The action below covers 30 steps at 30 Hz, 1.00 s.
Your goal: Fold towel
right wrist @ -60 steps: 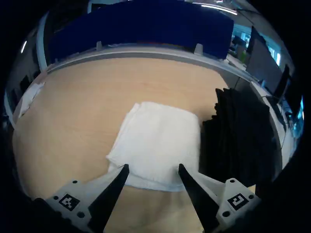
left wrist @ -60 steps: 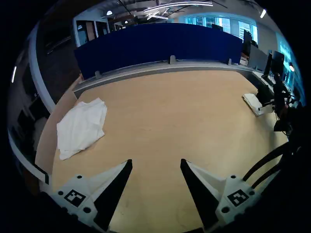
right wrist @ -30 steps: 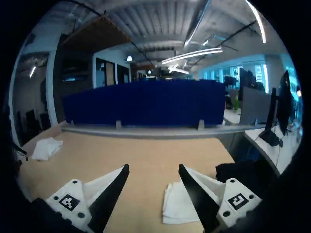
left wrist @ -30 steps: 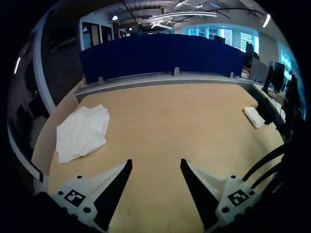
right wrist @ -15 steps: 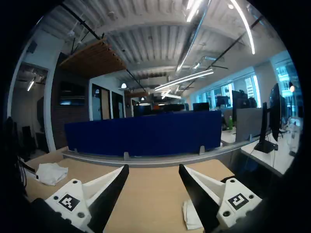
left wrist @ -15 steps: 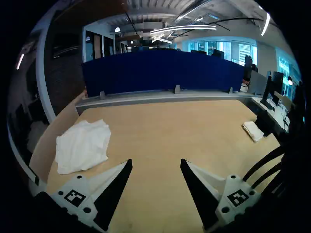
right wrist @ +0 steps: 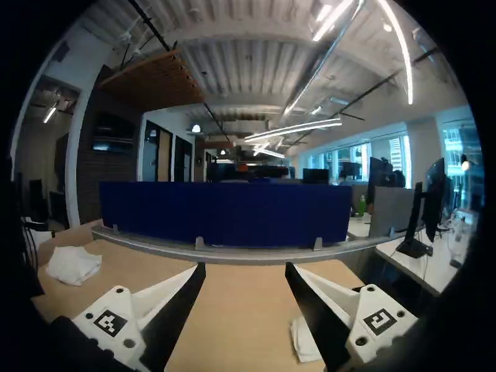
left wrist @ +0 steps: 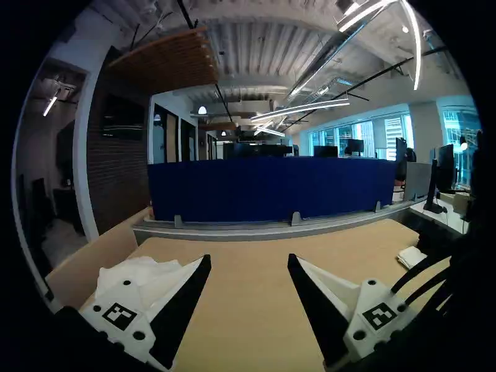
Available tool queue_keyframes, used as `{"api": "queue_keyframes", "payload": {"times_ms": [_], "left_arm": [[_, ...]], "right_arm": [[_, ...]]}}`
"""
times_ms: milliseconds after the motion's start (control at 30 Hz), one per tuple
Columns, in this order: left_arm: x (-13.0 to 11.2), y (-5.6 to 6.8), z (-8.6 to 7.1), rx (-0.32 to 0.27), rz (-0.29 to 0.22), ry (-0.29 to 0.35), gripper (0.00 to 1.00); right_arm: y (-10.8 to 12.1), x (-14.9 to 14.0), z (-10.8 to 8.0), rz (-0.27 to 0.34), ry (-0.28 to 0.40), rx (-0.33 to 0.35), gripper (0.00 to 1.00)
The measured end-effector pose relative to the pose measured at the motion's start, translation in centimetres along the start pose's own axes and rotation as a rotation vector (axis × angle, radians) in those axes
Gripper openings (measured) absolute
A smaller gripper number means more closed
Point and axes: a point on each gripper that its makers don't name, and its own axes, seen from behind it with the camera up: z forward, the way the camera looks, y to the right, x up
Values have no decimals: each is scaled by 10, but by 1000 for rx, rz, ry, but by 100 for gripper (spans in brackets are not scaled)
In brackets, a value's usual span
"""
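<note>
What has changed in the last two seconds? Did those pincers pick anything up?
No. The right gripper, earlier poised just over the folded towel, has lifted and levelled out; that towel now lies low beside one finger. The left gripper tilted up too, so the crumpled towel sits partly behind its finger. Nothing was gripped or released: both jaws stayed open, and both towels stayed put on the table.

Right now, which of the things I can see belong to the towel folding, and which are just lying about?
For the job: crumpled white towel, folded white towel, wooden table, left gripper and right gripper, both open and empty.
Just there: blue divider, monitor.
</note>
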Motion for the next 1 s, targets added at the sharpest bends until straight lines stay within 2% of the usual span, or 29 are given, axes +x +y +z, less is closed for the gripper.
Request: {"api": "queue_keyframes", "payload": {"times_ms": [167, 267, 567, 667, 1000], "left_arm": [[-4, -2, 6, -11, -12, 8, 92], [-7, -5, 9, -9, -18, 7, 92], [-9, -14, 20, 8, 5, 76, 92], [-15, -13, 24, 13, 10, 97, 92], [-58, -25, 32, 24, 28, 120, 92]], "right_arm": [[-20, 2, 1, -36, -7, 8, 99], [-29, 1, 1, -30, -14, 7, 99], [-58, 4, 2, 15, -45, 48, 99], [-56, 4, 4, 14, -59, 40, 100], [-54, 9, 12, -12, -52, 6, 99]]}}
